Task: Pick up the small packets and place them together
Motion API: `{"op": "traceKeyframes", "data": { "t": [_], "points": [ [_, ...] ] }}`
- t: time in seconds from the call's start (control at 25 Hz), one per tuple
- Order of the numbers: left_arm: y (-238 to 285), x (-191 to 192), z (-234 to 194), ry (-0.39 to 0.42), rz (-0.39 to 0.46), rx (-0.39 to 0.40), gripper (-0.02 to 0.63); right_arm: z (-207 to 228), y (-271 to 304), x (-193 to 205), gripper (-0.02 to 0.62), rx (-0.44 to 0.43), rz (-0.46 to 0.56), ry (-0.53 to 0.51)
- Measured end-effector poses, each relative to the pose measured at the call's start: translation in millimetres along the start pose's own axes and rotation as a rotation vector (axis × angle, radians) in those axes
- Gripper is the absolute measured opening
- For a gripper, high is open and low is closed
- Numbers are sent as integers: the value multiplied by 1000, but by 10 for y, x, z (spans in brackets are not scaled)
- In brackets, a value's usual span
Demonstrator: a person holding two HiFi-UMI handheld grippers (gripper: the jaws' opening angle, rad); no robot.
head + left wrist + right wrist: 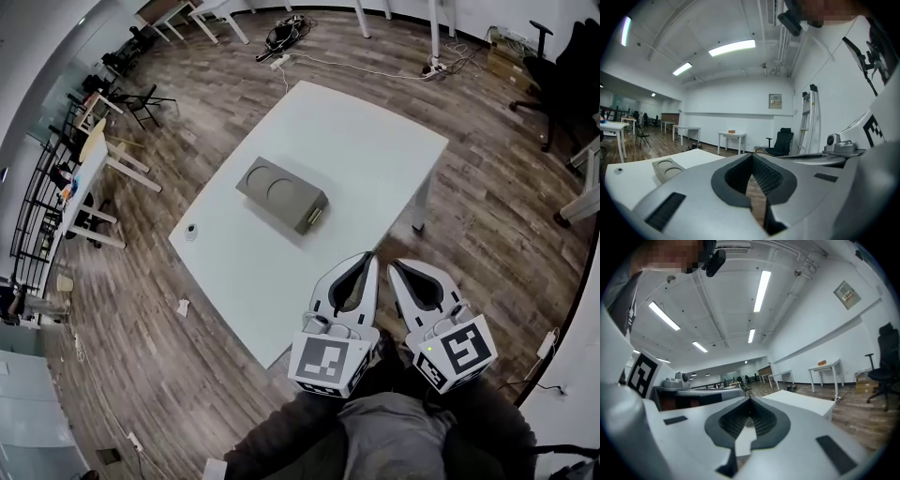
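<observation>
White plastic in both your hands: the left gripper (369, 258) and right gripper (395, 266) sit side by side at lower centre, jaws fully together on nothing, probably idle because nothing is within reach yet. No small packets show clearly. They may be the pale bit (315, 217) at the end of the grey block with two round recesses (281, 192), mid-frame on the white rectangular table (375, 141). Around it lie a wood-plank floor (216, 84) and an open office.

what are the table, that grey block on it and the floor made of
Table: smooth white laminate or painted board, going by its even, flat surface.
Grey block: perhaps moulded pulp or foam, dull and matt, with two round recesses; uncertain.
Floor: wood-look planks with visible grain and seams.
</observation>
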State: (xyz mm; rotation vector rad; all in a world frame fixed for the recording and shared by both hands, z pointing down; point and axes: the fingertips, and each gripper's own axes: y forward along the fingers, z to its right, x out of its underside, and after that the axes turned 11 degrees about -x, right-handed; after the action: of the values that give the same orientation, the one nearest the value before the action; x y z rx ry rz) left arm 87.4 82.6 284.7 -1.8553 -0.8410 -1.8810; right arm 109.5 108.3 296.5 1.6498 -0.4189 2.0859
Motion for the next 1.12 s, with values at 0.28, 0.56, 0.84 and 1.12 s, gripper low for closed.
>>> {"op": "traceKeyframes", "data": {
  "t": [0.28,0.56,0.84,1.12],
  "points": [
    [-157,-89,-575,-35,30,-141,3,-209,541,-76,-3,-128,-27,-41],
    [-202,-25,-1032,-65,27,-294,3,-340,1018,5,-3,-285,-78,-38],
    [-113,-45,-1301,-88,20,-435,3,-310,1336,11,-3,-422,-117,-27],
    [60,-36,-1383,-115,3,-554,3,-138,1515,-6,-3,-535,-153,-12]
  ]
}}
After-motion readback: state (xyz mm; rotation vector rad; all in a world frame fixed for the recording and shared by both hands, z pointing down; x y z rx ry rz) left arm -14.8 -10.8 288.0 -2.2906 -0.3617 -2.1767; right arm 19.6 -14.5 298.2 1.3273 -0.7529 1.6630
